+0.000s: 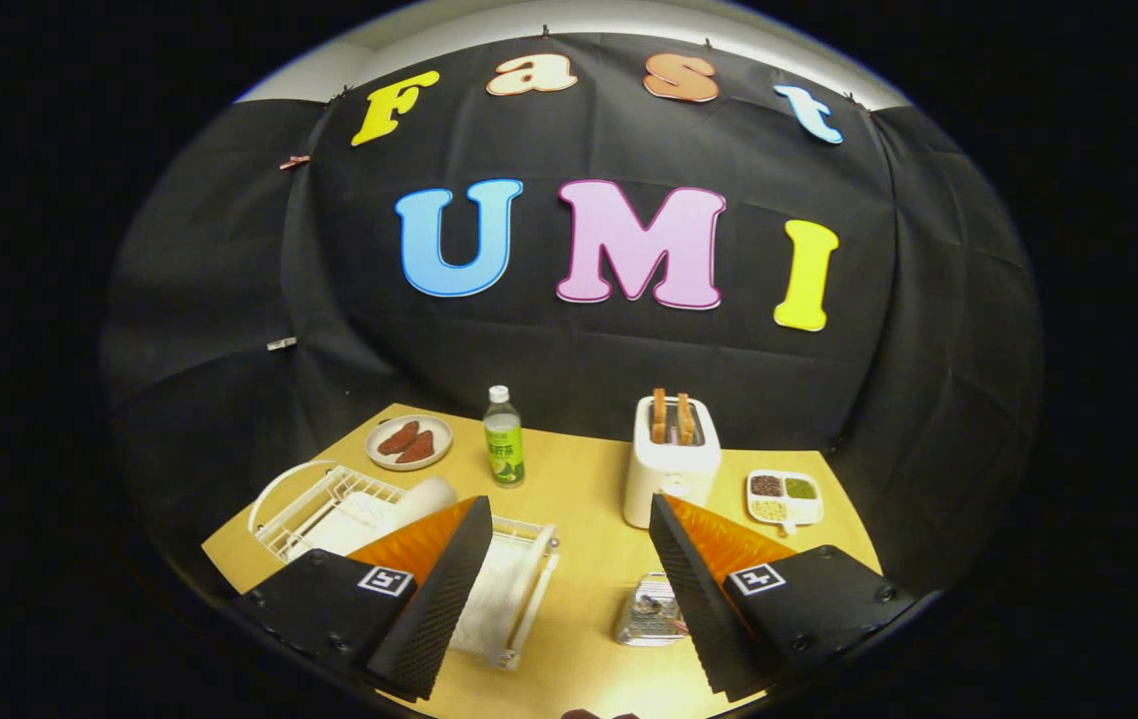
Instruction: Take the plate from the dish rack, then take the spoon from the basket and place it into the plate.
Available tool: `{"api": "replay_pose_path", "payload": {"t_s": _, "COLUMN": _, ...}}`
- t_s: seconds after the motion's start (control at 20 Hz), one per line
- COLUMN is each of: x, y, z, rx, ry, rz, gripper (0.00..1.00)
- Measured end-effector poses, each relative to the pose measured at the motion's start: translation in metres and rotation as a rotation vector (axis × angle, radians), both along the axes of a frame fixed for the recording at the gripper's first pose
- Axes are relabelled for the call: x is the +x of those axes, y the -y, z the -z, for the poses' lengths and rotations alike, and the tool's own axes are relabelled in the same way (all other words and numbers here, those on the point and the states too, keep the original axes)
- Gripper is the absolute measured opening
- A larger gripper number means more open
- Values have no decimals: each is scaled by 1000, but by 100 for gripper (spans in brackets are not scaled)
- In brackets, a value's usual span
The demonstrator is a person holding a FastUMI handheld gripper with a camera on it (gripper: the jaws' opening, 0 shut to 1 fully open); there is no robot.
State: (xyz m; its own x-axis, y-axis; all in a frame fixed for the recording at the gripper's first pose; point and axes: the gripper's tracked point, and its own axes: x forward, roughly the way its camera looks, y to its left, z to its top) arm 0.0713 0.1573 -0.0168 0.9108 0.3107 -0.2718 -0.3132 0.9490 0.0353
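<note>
One bottle (504, 437), one toaster (671, 461), two toast slices (672, 416).

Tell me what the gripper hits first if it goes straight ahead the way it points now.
Probably nothing close: the gripper has its fingers open over bare table, between the bottle and the toaster. Straight on, the booth's black cloth wall looks first, though depth is uncertain.

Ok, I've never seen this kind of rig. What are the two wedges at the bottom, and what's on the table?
The wedges are the two fingers of a hand-held gripper; the camera rides on it and looks forward along them. They stand wide apart and hold nothing. On the yellow table a white dish rack lies partly behind one finger, and a metal basket sits beside the other. Beyond them stand a bottle, a toaster with bread, a plate of food and a divided dish.
</note>
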Motion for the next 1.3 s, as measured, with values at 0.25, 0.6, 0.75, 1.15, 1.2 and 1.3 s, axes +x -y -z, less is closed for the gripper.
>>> {"api": "replay_pose_path", "payload": {"t_s": 0.25, "x": 20, "y": -60, "z": 9, "rx": -2, "ry": -111, "rz": -60, "gripper": 98}}
{"api": "replay_pose_path", "payload": {"t_s": 0.6, "x": 24, "y": -116, "z": 62, "rx": -13, "ry": -339, "rz": -96, "gripper": 99}}
{"api": "replay_pose_path", "payload": {"t_s": 0.75, "x": 28, "y": -127, "z": 87, "rx": -46, "ry": -412, "rz": -89, "gripper": 99}}
{"api": "replay_pose_path", "payload": {"t_s": 1.15, "x": 18, "y": -151, "z": 147, "rx": -56, "ry": -634, "rz": -48, "gripper": 54}}
{"api": "replay_pose_path", "payload": {"t_s": 1.2, "x": 18, "y": -150, "z": 144, "rx": -49, "ry": -643, "rz": -33, "gripper": 52}}
{"api": "replay_pose_path", "payload": {"t_s": 1.3, "x": 19, "y": -151, "z": 145, "rx": -37, "ry": -646, "rz": -5, "gripper": 47}}
